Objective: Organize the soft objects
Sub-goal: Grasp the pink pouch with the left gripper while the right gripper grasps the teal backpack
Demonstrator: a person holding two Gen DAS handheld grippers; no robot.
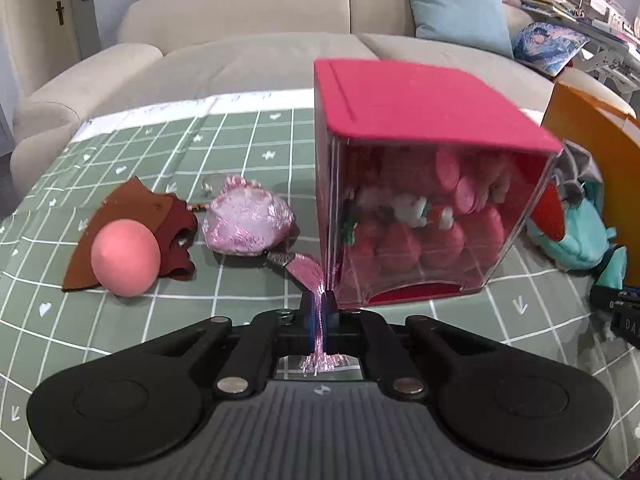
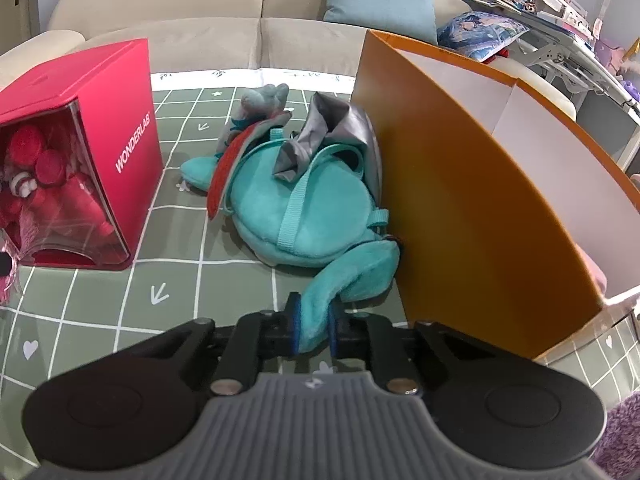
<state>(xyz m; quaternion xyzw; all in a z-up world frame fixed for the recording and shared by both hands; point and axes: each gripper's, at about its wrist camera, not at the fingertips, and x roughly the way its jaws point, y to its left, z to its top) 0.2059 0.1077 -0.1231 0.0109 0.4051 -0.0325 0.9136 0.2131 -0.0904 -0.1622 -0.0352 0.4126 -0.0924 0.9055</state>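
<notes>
- Left view: left tool (image 1: 320, 312) clamped on pink tassel (image 1: 310, 276) of shiny pouch (image 1: 248, 220), lying on checked surface (image 1: 240, 136) between pink ball (image 1: 126, 252) and red box (image 1: 424, 184).
- Right view: right tool (image 2: 314, 322) pinching teal plush backpack (image 2: 312, 216) by its limb, against orange box (image 2: 460, 184).

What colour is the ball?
The ball is pink, best seen in the left wrist view.

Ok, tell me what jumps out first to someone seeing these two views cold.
The red box with a clear front full of red and pink things dominates the green checked tablecloth. The left gripper pinches a pink tassel that leads to a shiny pink pouch. To the right, the right gripper clamps a limb of the teal plush backpack, which lies against a tall orange box.
</notes>
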